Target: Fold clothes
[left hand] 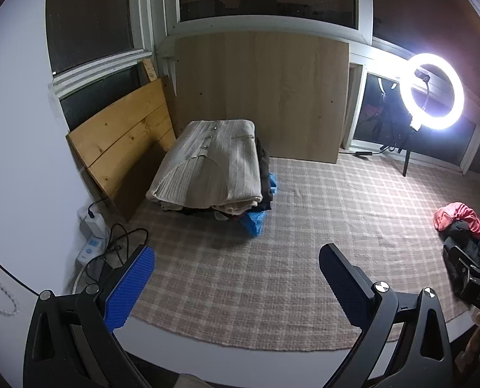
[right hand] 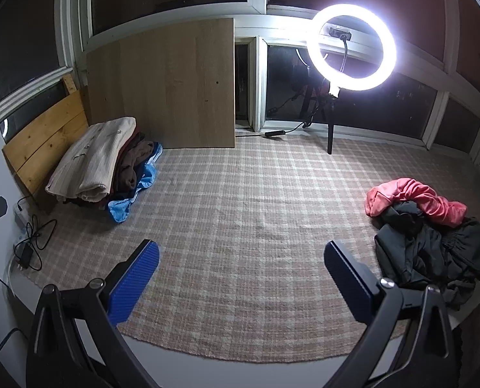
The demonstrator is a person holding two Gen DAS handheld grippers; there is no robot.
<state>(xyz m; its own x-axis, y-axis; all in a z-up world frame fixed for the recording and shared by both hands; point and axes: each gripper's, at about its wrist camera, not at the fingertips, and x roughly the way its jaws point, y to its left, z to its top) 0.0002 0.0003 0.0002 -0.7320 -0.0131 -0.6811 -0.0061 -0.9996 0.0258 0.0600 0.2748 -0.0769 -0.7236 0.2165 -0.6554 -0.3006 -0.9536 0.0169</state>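
Both the left gripper (left hand: 236, 278) and the right gripper (right hand: 241, 274) are held with fingers spread apart, gripping nothing, above the plaid rug (right hand: 256, 210). A folded stack (left hand: 207, 168) is seen centre-left; unfolded clothes (right hand: 424, 226) lie at right.

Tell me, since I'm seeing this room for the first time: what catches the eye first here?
The glowing ring light on its stand by the dark windows at the right dominates. Next comes the stack of folded clothes, a beige buttoned knit on top, at the far left of the plaid rug beside the leaning wooden boards. At the rug's right edge lies an unfolded heap: a pink garment over black clothes.
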